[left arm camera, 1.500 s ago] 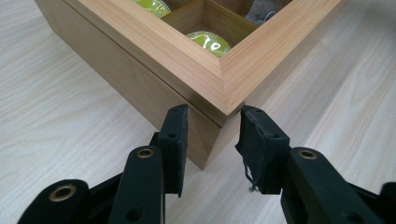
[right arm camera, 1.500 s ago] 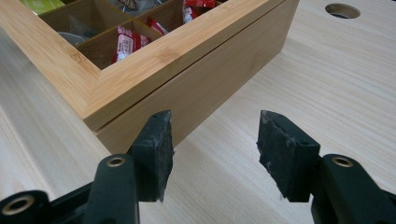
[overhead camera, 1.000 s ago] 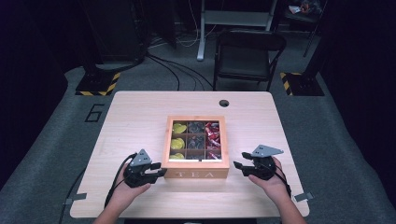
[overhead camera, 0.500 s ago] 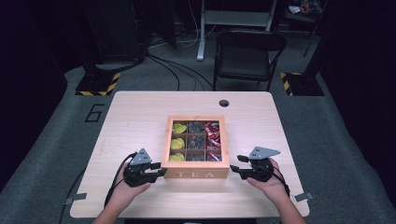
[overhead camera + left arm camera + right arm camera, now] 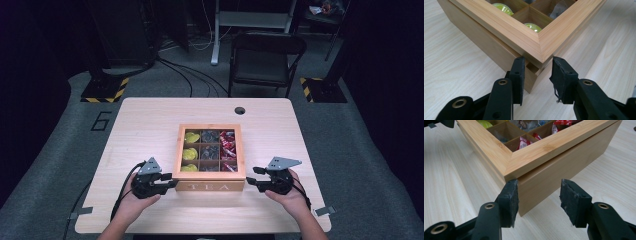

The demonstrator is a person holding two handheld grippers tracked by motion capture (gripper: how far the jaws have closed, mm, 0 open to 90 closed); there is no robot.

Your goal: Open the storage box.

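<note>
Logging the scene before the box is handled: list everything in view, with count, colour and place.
table: one, light wood, centre.
box: one, wooden, marked TEA, mid-table.
packets: several, in the box; yellow left column, dark middle, red right.
chair: one, black, behind the table.
left gripper: one, black, shut on the box's near left corner.
right gripper: one, black, jaws just closing around the near right corner, one pad still apart.
</note>
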